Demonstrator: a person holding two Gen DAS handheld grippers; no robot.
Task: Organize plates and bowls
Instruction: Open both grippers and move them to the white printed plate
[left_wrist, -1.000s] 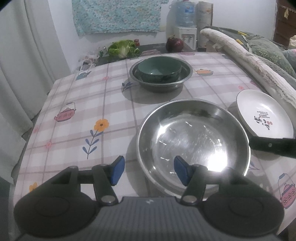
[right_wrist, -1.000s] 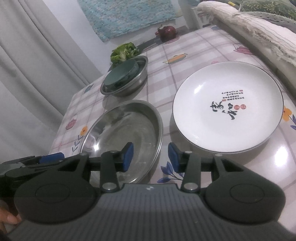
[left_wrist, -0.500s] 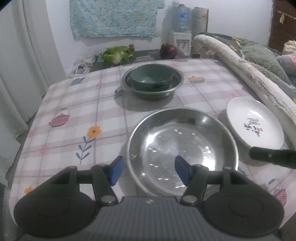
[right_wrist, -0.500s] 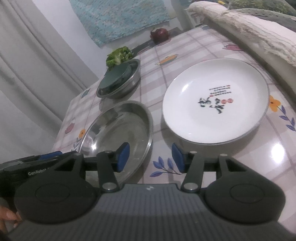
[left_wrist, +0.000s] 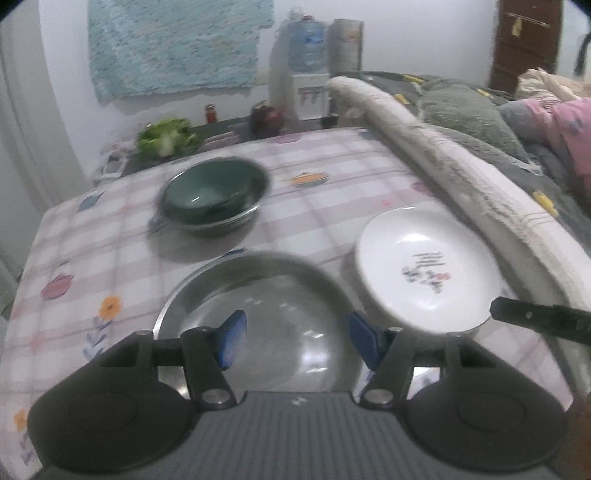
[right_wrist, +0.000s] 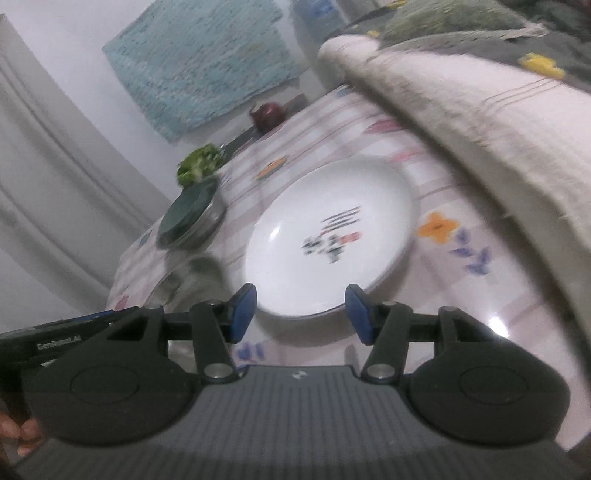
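bowl (left_wrist: 212, 190) in basin (left_wrist: 221, 221), plate (left_wrist: 424, 269) right — pan (left_wrist: 258, 295) nearest

Black grippers (left_wrist: 295, 343) — blue pads (right_wrist: 243, 312), silver screws, ribbed grey housing.

Your left wrist view looks down along its claw (left_wrist: 293, 341) over the desk (left_wrist: 110, 236); your right view sits nearer, tilted; both share the white plate (left_wrist: 424, 269) (right_wrist: 328, 236).
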